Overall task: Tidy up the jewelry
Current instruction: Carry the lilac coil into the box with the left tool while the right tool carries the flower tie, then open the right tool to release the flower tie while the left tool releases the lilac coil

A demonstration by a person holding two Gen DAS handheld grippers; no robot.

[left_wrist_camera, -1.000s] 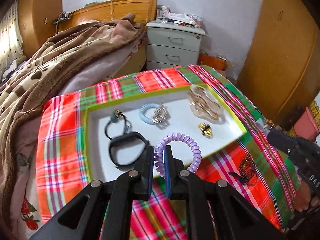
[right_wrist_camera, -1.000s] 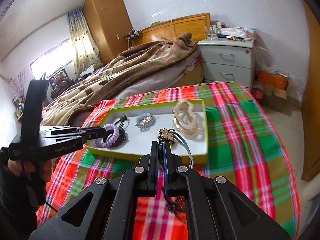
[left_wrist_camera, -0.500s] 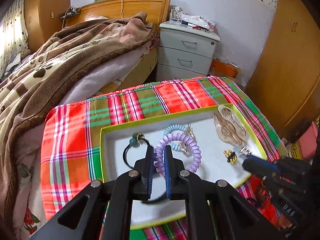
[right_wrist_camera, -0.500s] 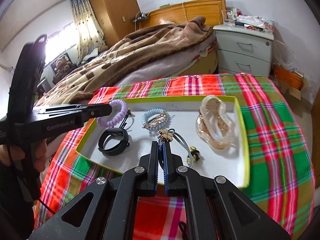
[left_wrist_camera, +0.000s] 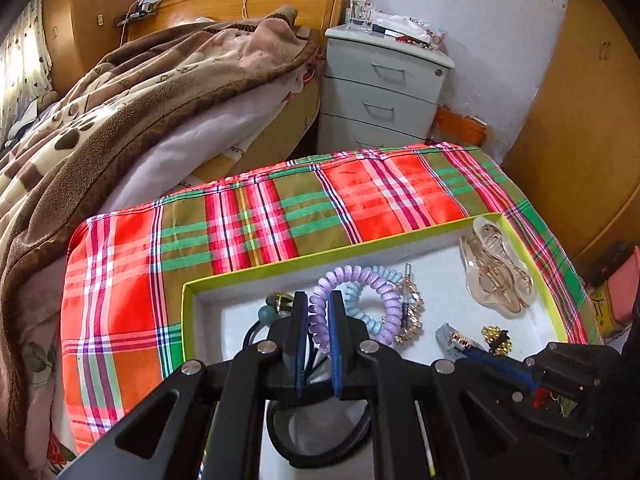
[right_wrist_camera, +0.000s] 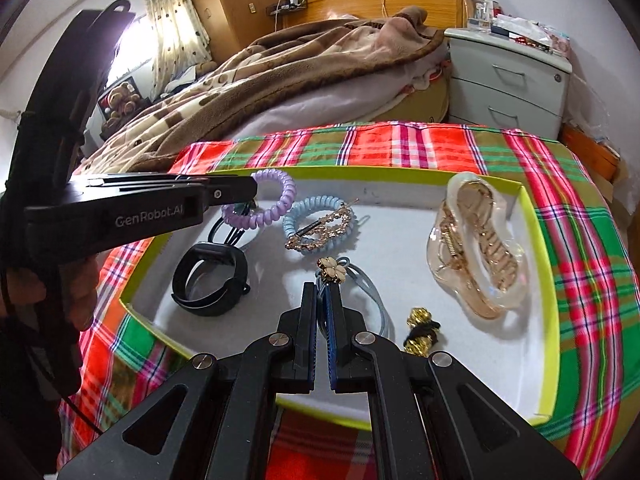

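Note:
A white tray with a yellow-green rim (right_wrist_camera: 400, 170) lies on the plaid cloth. My left gripper (left_wrist_camera: 319, 304) is shut on a purple spiral hair tie (left_wrist_camera: 362, 272), held just above the tray's far left part. The right wrist view shows that gripper (right_wrist_camera: 248, 192) coming in from the left with the purple tie (right_wrist_camera: 280, 188). My right gripper (right_wrist_camera: 323, 292) is shut on a grey-blue hair tie with a cream flower charm (right_wrist_camera: 332, 270), low over the tray's middle. In the tray lie a black wristband (right_wrist_camera: 210, 280), a light blue spiral tie with a gold clip (right_wrist_camera: 320, 228), a clear claw clip (right_wrist_camera: 476, 248) and a gold-beaded tie (right_wrist_camera: 420, 330).
A black tie with a green bead (left_wrist_camera: 266, 314) lies under the left fingers. The plaid cloth (left_wrist_camera: 256, 224) surrounds the tray. A bed with a brown blanket (left_wrist_camera: 120, 112) is behind on the left, a grey nightstand (left_wrist_camera: 384, 88) behind, a wooden wardrobe (left_wrist_camera: 580, 140) on the right.
Both grippers have moved forward and down over the tray, each still holding its hair tie. The tray's items look nearer and have not shifted.

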